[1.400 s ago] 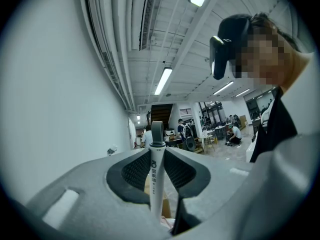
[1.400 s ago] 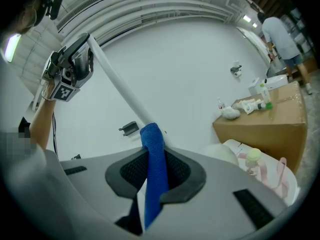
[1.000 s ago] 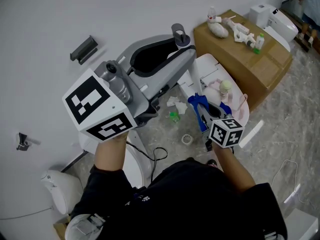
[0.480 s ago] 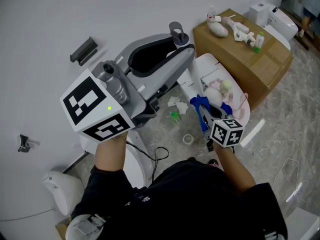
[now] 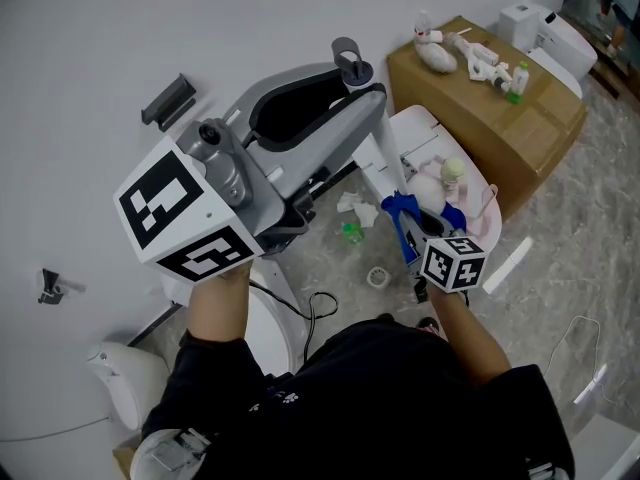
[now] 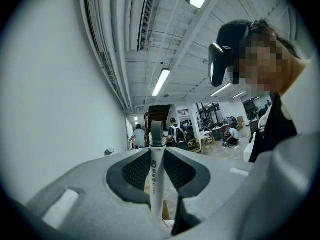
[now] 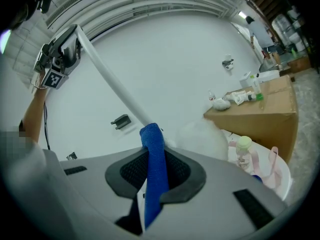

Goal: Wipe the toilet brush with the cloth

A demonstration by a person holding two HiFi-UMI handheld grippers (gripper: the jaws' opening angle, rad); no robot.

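The toilet brush has a white handle [image 7: 112, 86] with a grey loop [image 5: 349, 65] at its end and a white bristly head [image 7: 200, 134]. My left gripper [image 5: 355, 88] is held up high by the wall and is shut on the handle [image 6: 156, 179] just below the loop. From there the handle slopes down to my right gripper [image 5: 405, 218]. That gripper [image 7: 155, 159] is shut on a blue cloth [image 7: 154, 154], which lies against the handle just above the head. The cloth [image 5: 398, 213] hangs over a white basin [image 5: 425, 126].
The basin holds a green-capped bottle [image 5: 452, 171] and pink items. A cardboard box [image 5: 500, 128] with bottles stands at the back right. A tape roll [image 5: 375, 278] and scraps lie on the floor. A toilet [image 5: 120, 378] is at lower left, and a dark bracket [image 5: 167, 98] is on the wall.
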